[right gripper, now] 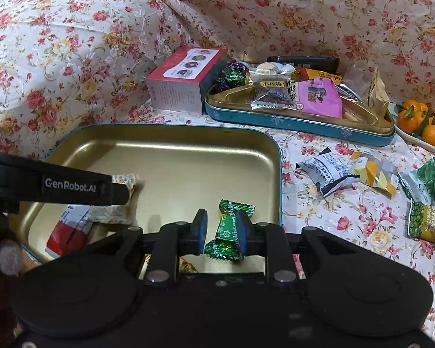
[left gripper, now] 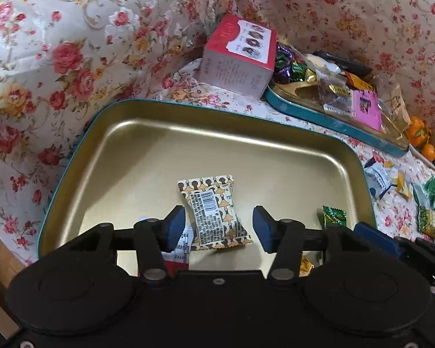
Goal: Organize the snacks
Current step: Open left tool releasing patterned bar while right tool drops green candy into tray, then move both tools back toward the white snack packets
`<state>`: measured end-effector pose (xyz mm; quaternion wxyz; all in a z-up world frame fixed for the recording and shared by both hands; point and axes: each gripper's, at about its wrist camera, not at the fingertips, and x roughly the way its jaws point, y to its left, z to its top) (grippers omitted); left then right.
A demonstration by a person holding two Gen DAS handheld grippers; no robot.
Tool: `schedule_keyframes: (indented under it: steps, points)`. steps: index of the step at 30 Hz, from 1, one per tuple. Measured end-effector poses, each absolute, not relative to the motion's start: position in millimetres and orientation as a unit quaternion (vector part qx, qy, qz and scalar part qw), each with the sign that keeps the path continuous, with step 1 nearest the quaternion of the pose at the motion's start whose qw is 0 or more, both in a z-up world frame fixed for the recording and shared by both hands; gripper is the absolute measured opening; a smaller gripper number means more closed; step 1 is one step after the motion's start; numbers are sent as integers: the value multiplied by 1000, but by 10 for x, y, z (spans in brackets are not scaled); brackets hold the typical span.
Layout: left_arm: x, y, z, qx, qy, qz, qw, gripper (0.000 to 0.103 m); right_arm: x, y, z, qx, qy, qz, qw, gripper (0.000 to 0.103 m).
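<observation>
Floral cloth underneath, gold tin tray on it. My left gripper gaping wide, patterned snack packet loose in tray between pads. My right gripper pinching green candy over tray.

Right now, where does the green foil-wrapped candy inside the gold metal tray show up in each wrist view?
Left wrist: green foil-wrapped candy low right, near the gold metal tray's right wall.
Right wrist: same candy bottom centre, pinched in the right gripper.
Shared landmark: red-and-white cardboard box behind the tray.
</observation>
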<state>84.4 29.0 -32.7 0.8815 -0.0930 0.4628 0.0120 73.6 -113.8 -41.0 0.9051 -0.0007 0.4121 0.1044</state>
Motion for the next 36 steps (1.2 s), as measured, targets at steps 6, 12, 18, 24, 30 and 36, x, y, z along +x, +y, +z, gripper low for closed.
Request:
schedule_keyframes:
  steps: [6,12,18,24,30,36]
  points:
    - [690,262,-197,-80,443,30,892,57,621,-1186,-310,7,401,100,911,24]
    - [468,92,-67,-78,426,19,901,57,441,-1293,-194,18,387,91,917,24]
    - [215,-278,24,-67,410,-13,910,56,125,-1628,-99,40,372,53,926,31]
    - [41,-756,-26,-58,421,-67,903,56,-194,-2130,-132,64,365,-3,929,43]
    - [-65,-1169,-134,-53,432,-97,895,56,-473,-2584,-266,62,365,-51,928,56]
    - [-70,-1559,-292,-4,445,-117,888,56,-581,-2858,-414,72,373,-77,922,56]
